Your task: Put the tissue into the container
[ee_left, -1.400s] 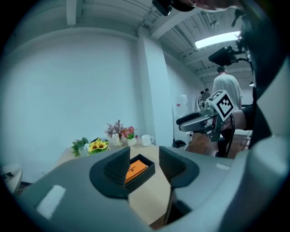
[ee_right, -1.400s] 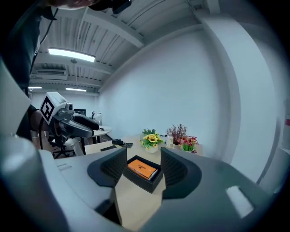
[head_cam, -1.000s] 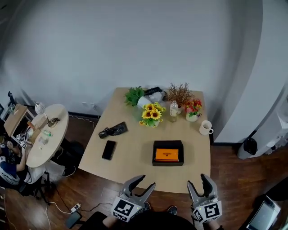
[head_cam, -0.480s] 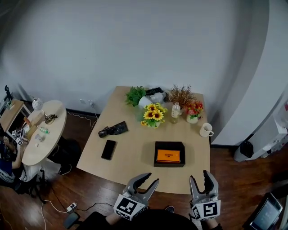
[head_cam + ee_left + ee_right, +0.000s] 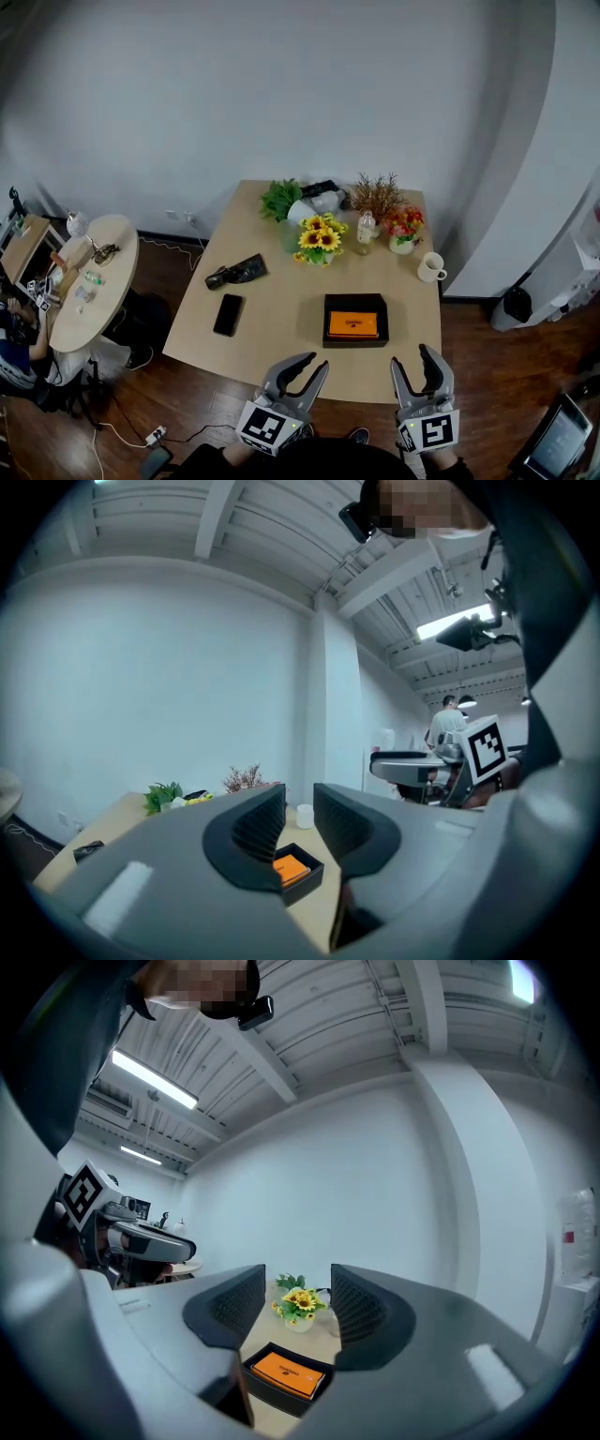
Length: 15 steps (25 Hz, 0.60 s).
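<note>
While left gripper point(image 5: 312, 364), right gripper point(image 5: 413, 360) closing, empty: tissue pack point(image 5: 353, 324) flat in container point(image 5: 355, 343), long axis left-right.

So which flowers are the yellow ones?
The sunflowers, in the middle of the row. The bunch by the mug is red.

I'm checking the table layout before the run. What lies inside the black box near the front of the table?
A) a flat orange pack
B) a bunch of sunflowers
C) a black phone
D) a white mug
A: the black box holds a flat orange pack, while the mug and the phone sit on the tabletop apart from it.
</note>
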Tool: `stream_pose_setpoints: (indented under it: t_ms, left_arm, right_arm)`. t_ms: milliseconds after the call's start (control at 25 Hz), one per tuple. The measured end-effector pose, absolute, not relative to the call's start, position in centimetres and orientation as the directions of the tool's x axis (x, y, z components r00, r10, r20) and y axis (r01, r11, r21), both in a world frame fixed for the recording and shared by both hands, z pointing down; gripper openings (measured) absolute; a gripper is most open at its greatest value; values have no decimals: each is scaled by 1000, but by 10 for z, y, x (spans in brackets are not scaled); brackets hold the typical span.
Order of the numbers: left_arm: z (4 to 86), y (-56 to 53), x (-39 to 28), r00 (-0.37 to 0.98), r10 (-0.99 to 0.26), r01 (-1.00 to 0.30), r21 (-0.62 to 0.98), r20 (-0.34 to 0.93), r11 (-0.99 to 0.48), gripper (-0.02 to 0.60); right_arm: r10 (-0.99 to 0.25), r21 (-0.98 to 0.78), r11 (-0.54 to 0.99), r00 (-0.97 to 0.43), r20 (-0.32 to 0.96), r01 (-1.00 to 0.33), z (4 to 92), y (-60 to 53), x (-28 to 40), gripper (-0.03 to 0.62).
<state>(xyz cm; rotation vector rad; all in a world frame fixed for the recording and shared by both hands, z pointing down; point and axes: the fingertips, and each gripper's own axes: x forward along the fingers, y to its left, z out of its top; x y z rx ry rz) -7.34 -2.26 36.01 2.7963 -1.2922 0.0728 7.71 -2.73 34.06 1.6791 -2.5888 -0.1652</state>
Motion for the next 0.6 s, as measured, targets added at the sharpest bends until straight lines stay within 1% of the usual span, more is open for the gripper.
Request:
stream_pose_setpoints:
  t_ms: [160,320,480,600]
  left_arm:
    - [364,-21,-73,651,-753,-757,5,94,-653,71]
    - [363,-21,-73,647,-758,-761,18,85,-648,48]
    - [367,-21,-73,649,-755,-759,10,95,-652,46]
    - [364,-19,-73,652,-755,-758,38,67,-651,46]
  right_arm:
    - [-909,122,412,-417,-14,-903,340,-27,73,209]
    - [-906,129,417,-423,-22,-900,338,-28,70,209]
    - [-901,132,426,-433,-20,-895,339,-28,66,207]
    - [-899,132,430,-436,-22,-893,339,-27,65,204]
